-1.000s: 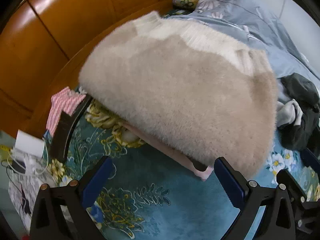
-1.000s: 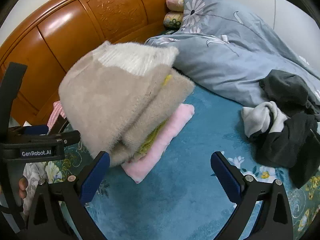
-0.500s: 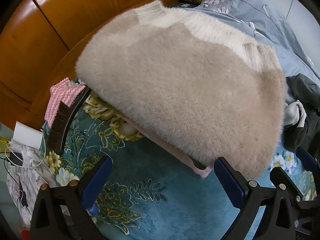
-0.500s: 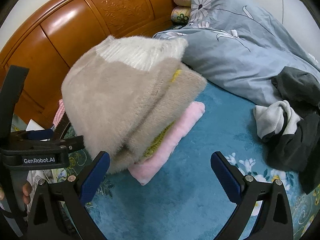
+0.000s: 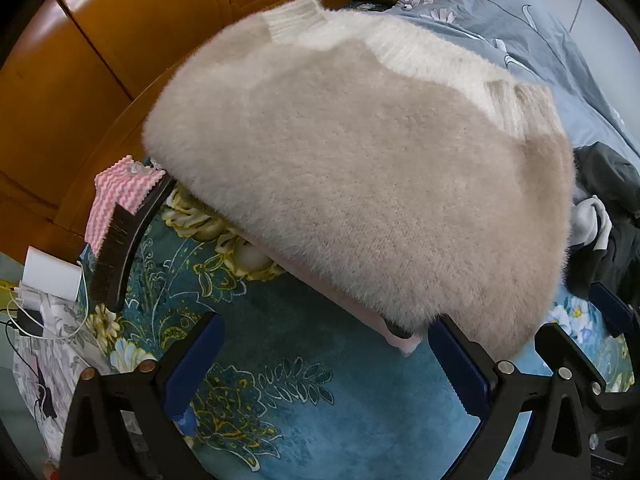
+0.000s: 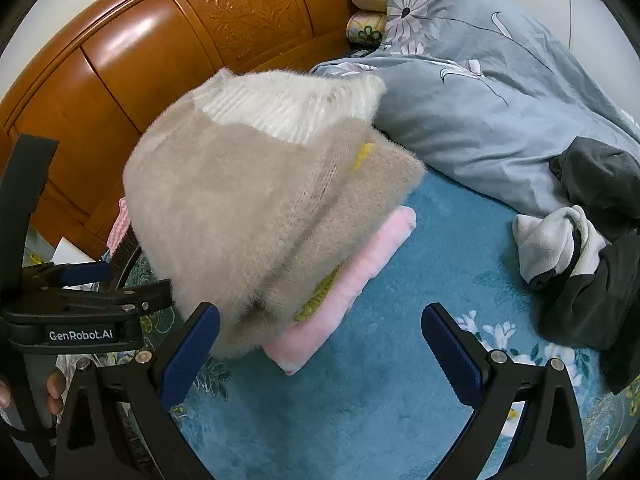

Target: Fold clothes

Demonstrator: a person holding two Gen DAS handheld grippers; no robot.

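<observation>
**Folded sweater on the stack, both grippers empty**

Left gripper (image 5: 324, 360): blue-padded fingers spread wide, nothing between them, held low over the teal floral blanket (image 5: 280, 400). Its right finger sits just under the near edge of the beige sweater (image 5: 360, 168); whether they touch I cannot tell.

Right gripper (image 6: 320, 346): fingers likewise spread wide and empty, above bare blanket. Its left finger is just beside the sweater's near lower corner. The left gripper's black body shows at the left edge of the right wrist view, with fingertips of the person's hand (image 6: 54, 394) on its handle.

The sweater is fluffy, beige with a white ribbed yoke and collar, folded into a thick bundle. It lies on top of a stack on the bed: a thin yellow-green layer (image 6: 320, 300) beneath it, then a pink folded garment (image 6: 352, 280) at the bottom, whose edge juts out toward the grippers.

Beyond the stack: carved wooden headboard (image 6: 160, 52), a grey-blue flowered duvet (image 6: 480, 112) bunched to the right, two rolled pillows (image 6: 366, 8) at its head.

Right of the stack, well apart: a loose heap of dark grey and white clothes (image 6: 580, 248), unfolded.

Left of the stack: a dark brush (image 5: 124, 240) lying on a pink-and-white zigzag cloth (image 5: 116, 196), then a white charger with cables (image 5: 44, 280) off the bed's edge.
</observation>
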